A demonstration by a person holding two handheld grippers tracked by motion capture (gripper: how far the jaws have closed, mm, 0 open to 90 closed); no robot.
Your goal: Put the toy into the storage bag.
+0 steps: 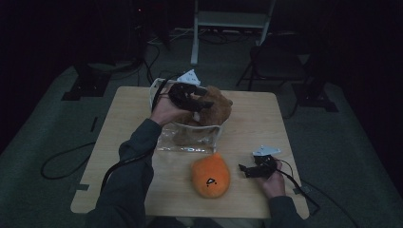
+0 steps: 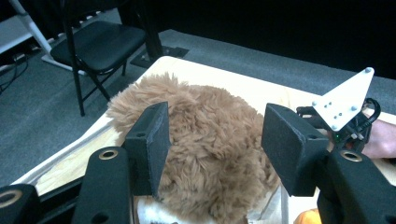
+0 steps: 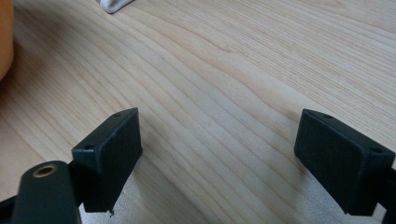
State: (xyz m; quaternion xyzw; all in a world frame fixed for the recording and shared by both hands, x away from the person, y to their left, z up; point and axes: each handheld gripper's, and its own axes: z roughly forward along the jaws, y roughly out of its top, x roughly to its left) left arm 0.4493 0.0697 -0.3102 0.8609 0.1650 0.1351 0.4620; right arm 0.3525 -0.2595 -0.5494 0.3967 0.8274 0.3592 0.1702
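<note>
A brown plush toy [image 1: 219, 108] sits in a clear plastic bag [image 1: 190, 140] at the back middle of the wooden table [image 1: 256, 118], with its fur bulging above the rim. My left gripper [image 1: 203, 98] hovers over it. In the left gripper view the gripper [image 2: 215, 140] is open, its jaws standing either side of the brown plush [image 2: 205, 107] without pressing it. An orange plush [image 1: 211, 175] lies near the front edge. To its right, my right gripper [image 1: 244, 169] rests low on the table. It is open [image 3: 217, 154] over bare wood.
A black folding chair [image 1: 275, 61] and a white metal frame [image 1: 228, 19] stand beyond the table's far edge. Cables [image 1: 62, 161] lie on the grey floor at the left. The orange plush's edge [image 3: 4, 37] shows at the left of the right gripper view.
</note>
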